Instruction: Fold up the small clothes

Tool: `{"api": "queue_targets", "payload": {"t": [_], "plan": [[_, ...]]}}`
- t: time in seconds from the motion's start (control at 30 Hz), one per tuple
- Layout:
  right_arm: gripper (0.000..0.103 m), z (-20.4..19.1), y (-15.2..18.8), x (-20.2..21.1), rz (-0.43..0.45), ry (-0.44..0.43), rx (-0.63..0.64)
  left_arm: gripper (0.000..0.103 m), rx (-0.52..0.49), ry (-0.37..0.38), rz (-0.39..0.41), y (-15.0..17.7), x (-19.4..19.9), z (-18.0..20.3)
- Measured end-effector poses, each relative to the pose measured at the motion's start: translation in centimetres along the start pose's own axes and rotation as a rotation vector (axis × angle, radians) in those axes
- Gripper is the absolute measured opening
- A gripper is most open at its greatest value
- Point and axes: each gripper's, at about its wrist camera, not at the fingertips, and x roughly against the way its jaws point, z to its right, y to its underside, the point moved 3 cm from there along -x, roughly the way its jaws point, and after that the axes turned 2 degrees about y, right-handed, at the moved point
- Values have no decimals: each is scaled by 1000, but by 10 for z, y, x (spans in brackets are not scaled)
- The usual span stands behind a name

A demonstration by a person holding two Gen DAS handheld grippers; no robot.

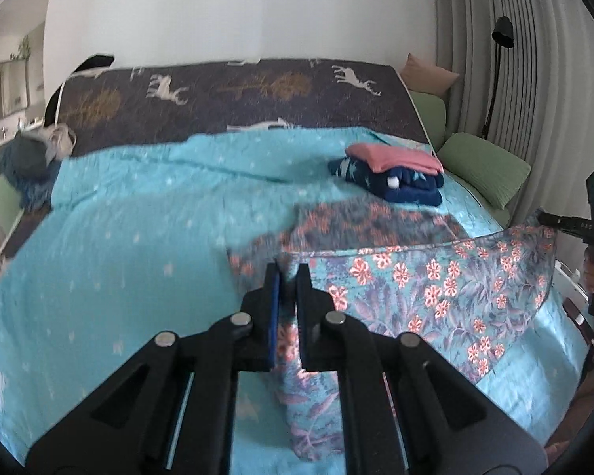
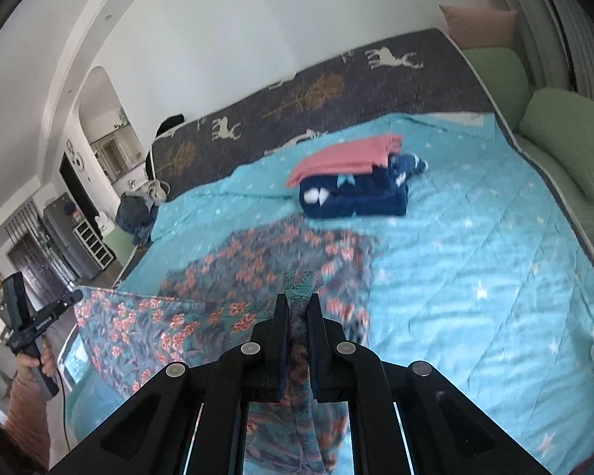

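A floral garment [image 1: 427,281], teal with pink flowers, is held up above the turquoise quilt [image 1: 138,237], its upper edge stretched between both grippers. My left gripper [image 1: 288,273] is shut on one corner of it, cloth hanging down between the fingers. My right gripper [image 2: 299,303] is shut on the other corner [image 2: 301,281]. The garment's lower part [image 2: 265,257] still trails on the quilt [image 2: 475,257]. In the left wrist view the right gripper's body [image 1: 592,217] shows at the right edge. In the right wrist view the left gripper's body [image 2: 35,324] shows at the left, in a hand.
A stack of folded clothes, pink on navy [image 1: 392,170] [image 2: 352,182], lies further back on the bed. A dark deer-print blanket [image 1: 237,95] covers the head end. Green cushions [image 1: 483,166] line the right side. A bundle of clothes [image 1: 31,158] sits at the far left.
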Motion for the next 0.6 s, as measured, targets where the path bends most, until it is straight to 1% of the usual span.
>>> {"api": "queue_targets", "payload": {"t": [0.13,0.3,0.4,0.5,0.57,0.6], "plan": [[7,-2,-28,-12,44,24,23,9,7,-13,17,-30,-26,-10],[7,2,-73,-56,56,52,47,9,25,-42,1,-65,-83,-27],[7,7,-97,-90,53,65,54,9,40,-67,-31,-78,-127,-37],[7,15,-114,-131,43,95,50,9,67,-86,-60,-83,-173,-46],[7,26,-119,-167,21,127,34,9,88,-115,-112,-77,-215,-54],[8,35,-118,-190,-11,150,18,10,100,-131,-162,-69,-240,-58]]}}
